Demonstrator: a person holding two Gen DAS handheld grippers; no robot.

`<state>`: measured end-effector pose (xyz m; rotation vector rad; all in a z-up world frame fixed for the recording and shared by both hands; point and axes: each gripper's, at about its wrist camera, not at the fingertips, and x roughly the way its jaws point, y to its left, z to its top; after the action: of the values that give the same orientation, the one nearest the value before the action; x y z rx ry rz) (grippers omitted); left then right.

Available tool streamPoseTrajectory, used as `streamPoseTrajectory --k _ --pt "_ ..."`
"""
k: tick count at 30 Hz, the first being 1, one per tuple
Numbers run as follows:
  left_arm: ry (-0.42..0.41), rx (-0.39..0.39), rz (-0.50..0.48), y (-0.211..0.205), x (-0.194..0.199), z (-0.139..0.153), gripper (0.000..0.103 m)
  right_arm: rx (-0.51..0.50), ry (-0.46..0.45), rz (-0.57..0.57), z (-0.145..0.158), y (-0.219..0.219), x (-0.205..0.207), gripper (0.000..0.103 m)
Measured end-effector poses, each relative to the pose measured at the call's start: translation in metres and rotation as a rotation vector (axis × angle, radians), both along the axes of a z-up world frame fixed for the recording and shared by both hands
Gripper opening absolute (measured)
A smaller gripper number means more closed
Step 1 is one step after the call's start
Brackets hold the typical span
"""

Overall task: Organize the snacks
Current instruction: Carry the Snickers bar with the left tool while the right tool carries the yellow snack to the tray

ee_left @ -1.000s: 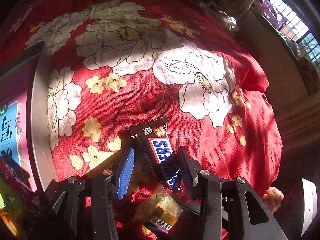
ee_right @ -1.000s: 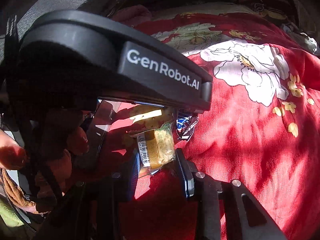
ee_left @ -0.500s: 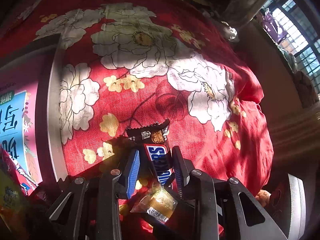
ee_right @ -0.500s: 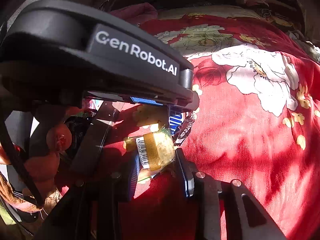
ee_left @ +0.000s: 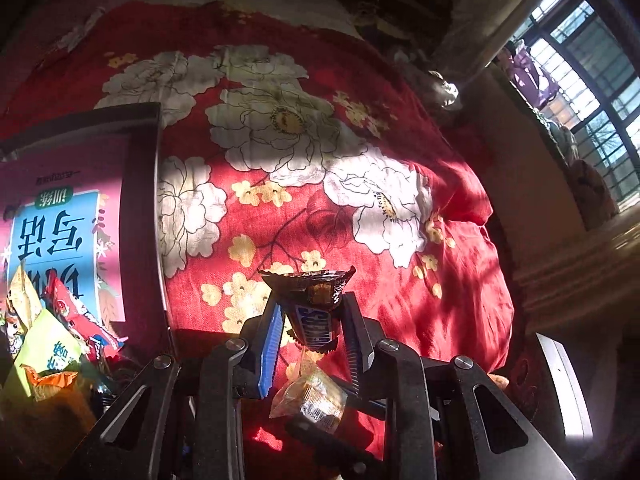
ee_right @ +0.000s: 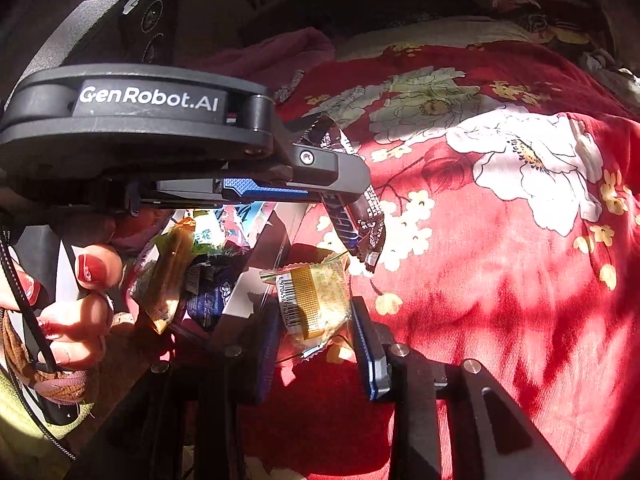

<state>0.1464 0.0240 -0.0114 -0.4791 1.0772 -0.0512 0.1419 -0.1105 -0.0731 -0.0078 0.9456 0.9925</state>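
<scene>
A brown Snickers bar (ee_left: 314, 312) hangs clear of the red floral cloth (ee_left: 360, 216) between the pads of my left gripper (ee_left: 312, 306), whose jaws are closing on it. Seen from the right wrist, the same bar (ee_right: 352, 216) slants down out of the left gripper (ee_right: 352, 184). My right gripper (ee_right: 316, 308) is shut on a small clear-wrapped yellow cake (ee_right: 316, 300) with a barcode. That cake (ee_left: 310, 394) also shows just below the bar in the left wrist view.
A dark-rimmed box (ee_left: 140, 200) at the left holds a pink and blue carton and several snack packets (ee_left: 48, 344). Those packets (ee_right: 172, 272) lie beside a person's hand (ee_right: 80, 300). A window (ee_left: 592, 80) is at the far right.
The left gripper's jaws closed onto the Snickers bar and lifted it off the cloth, drawing back toward the box. The right gripper kept its hold on the cake and shifted slightly.
</scene>
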Motion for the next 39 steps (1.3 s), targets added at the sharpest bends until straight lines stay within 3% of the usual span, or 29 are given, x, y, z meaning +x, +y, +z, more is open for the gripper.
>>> streamPoseTrajectory --k 13,24,32,39 --pt "-0.059 -0.072 0.057 0.032 -0.041 0.030 0.029 0.068 -0.093 0.094 0.021 0.023 -0.023 0.034" --pt "-0.140 -0.079 0.172 0.092 -0.096 0.062 0.029 0.071 -0.139 0.109 0.035 0.043 -0.049 0.034" --pt "-0.150 -0.055 0.274 0.138 -0.140 0.064 0.029 0.051 -0.151 0.096 0.035 0.052 -0.051 0.034" --pt "-0.119 -0.017 0.315 0.157 -0.167 0.047 0.029 0.018 -0.179 0.120 0.032 0.071 -0.057 0.034"
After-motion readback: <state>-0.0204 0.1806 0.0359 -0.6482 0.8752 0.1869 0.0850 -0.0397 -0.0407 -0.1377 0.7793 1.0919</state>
